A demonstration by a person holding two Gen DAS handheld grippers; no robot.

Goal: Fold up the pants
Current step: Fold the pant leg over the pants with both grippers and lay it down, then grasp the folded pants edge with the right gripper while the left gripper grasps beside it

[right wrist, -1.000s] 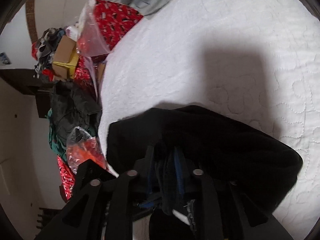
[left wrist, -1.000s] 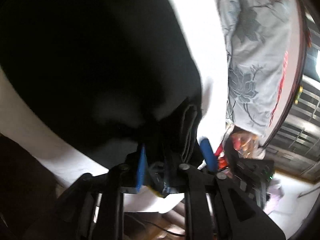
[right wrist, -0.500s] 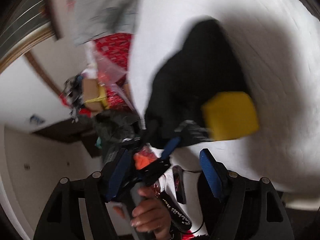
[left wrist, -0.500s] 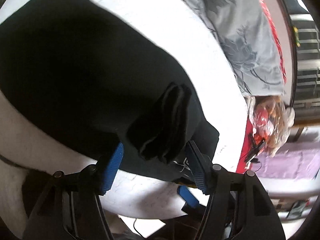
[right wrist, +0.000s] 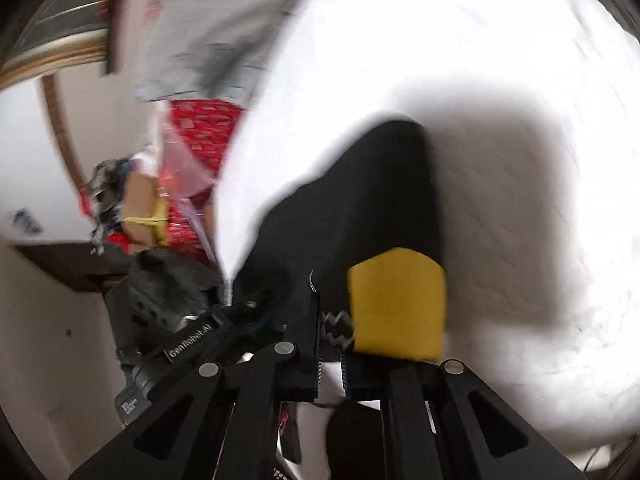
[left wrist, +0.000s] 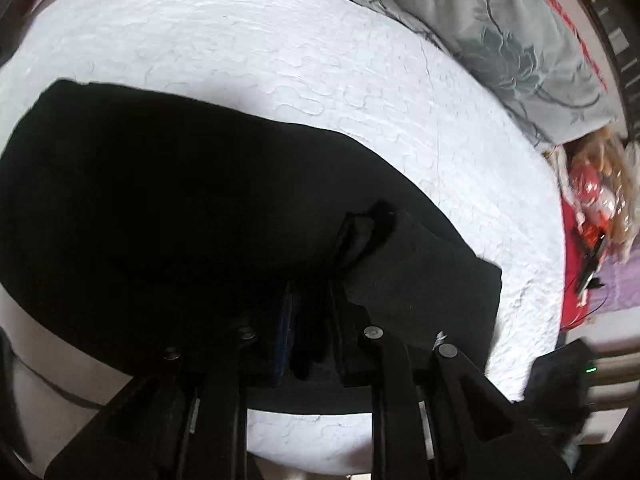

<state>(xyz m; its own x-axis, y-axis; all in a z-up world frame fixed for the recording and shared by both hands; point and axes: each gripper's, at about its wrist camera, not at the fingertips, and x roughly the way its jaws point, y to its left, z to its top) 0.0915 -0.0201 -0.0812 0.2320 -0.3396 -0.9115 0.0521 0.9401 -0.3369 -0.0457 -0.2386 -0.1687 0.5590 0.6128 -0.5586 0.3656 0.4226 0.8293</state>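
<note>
Your left gripper (left wrist: 310,320) is closing, black pants (left wrist: 160,208) fabric bunched between its pads. Your right gripper (right wrist: 330,344) sits closed, nothing visibly gripped. Pants lie on white bedspread (left wrist: 280,60), spreading toward 10 o'clock.

Black pants (left wrist: 168,200) lie on a white quilted bed (left wrist: 280,60); the pillow (left wrist: 500,40) is grey with flowers; the block (right wrist: 398,304) is yellow.

There is one pair of black pants (left wrist: 168,200) on one white bed (left wrist: 280,60). There is one grey flowery blanket (left wrist: 500,40). There are two grippers, the left gripper (left wrist: 310,320) and the right gripper (right wrist: 330,344). There is one yellow block (right wrist: 398,304). There is one brown cardboard box (right wrist: 140,204).
</note>
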